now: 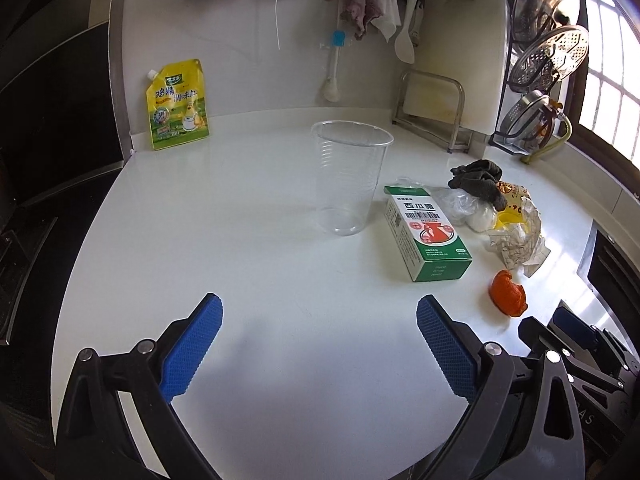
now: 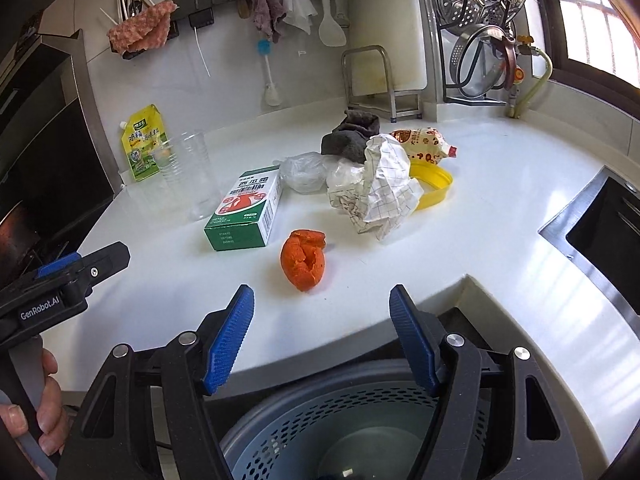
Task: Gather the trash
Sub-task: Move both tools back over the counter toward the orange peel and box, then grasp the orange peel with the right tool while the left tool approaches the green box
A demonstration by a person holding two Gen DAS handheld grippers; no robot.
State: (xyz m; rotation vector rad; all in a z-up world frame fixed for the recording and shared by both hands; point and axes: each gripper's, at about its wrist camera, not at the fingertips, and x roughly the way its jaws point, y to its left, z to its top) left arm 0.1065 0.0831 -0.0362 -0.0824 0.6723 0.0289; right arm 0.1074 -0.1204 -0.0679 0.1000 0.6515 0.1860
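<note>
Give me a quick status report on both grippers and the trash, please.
Left gripper open, empty. Right gripper open over grey perforated bin. Orange peel nearest, uncollected on white counter. Nothing blocking.

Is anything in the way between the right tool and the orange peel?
No. The right tool is open, and only bare white counter lies between it and the orange peel. The green box sits off to the left, apart from the peel.

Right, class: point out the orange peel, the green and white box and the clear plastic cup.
orange peel [image 2: 303, 259]: right wrist view, middle of the peel.
green and white box [image 2: 245, 208]: right wrist view, printed top face.
clear plastic cup [image 1: 347, 176]: left wrist view, side wall.
</note>
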